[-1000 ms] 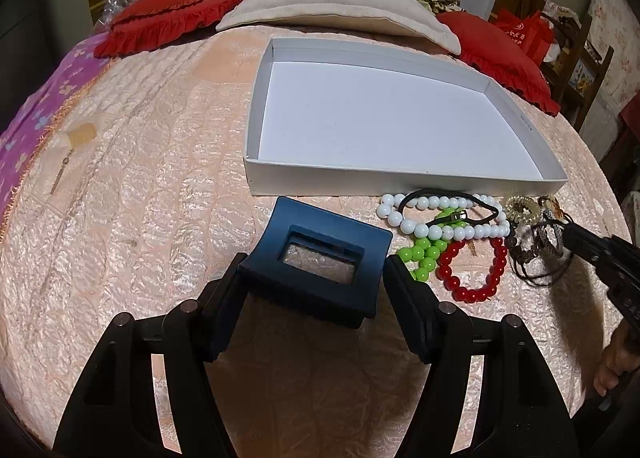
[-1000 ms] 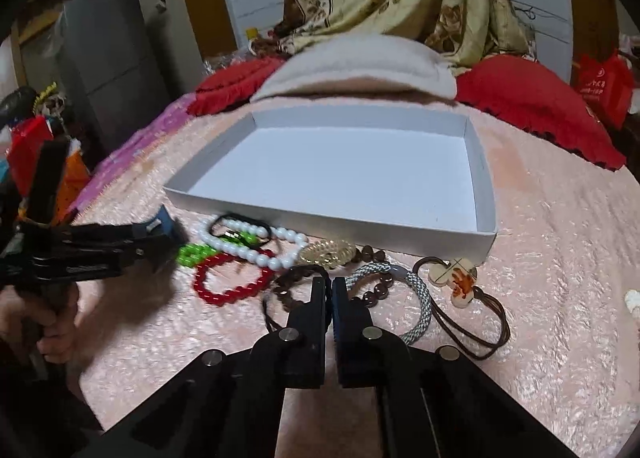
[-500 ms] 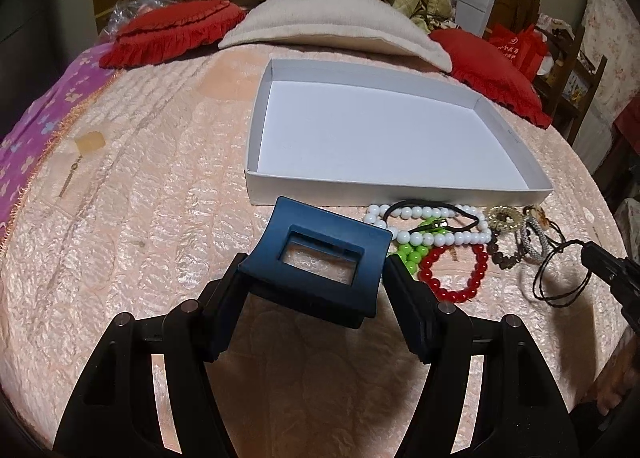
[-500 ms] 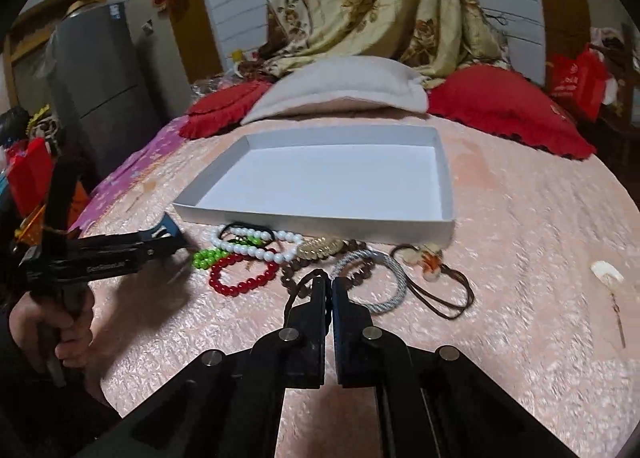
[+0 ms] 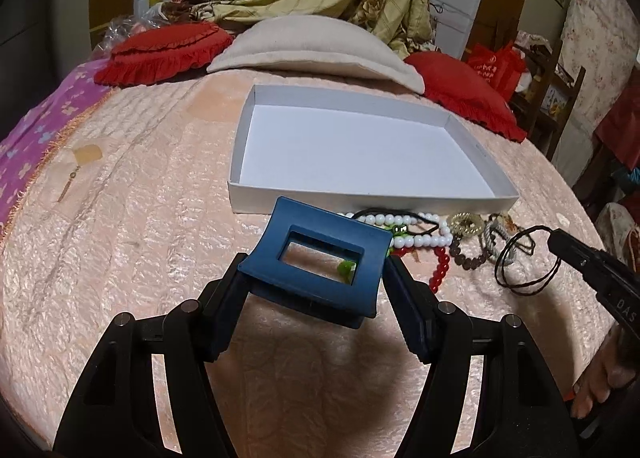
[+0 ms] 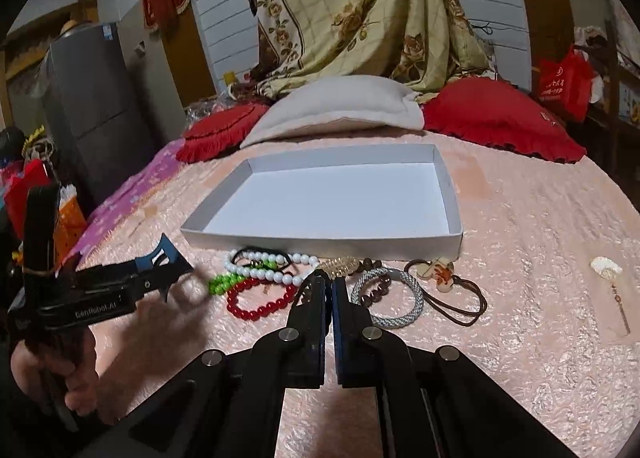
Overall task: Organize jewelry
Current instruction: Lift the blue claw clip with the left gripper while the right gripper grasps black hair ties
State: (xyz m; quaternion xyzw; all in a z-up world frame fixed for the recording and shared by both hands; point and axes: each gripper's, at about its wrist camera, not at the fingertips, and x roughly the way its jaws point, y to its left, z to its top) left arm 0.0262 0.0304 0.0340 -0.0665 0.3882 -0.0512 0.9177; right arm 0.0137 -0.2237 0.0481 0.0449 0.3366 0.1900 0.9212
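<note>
- Since a second ago you are lifting both hand-held grippers away from the bed [image 5: 120, 242]; the white box [image 5: 492, 174] and the jewelry now sit farther off in both views, and the black cord loop [image 5: 524, 264] is up off the bedspread.
- Your left hand-held gripper [image 5: 316, 278] is standing partly open, its fingers [image 5: 224, 306] clamping the blue hair claw clip [image 5: 316, 258] from both sides above the bedspread, on the near side of the box.
- Your right hand-held gripper [image 6: 327, 286] is pinched fully closed; in the left wrist view the thin cord loop is dangling from its tip.
- The rest of the jewelry is lying on the bed just beside the box's near wall: the white bead strand [image 6: 272, 268], the green beads [image 6: 224, 282], the red bead bracelet [image 6: 256, 300], the grey woven bangle [image 6: 400, 298] and a brown cord pendant [image 6: 438, 272].
- A shell charm [image 6: 606, 268] is lying well apart, to the right.
</note>
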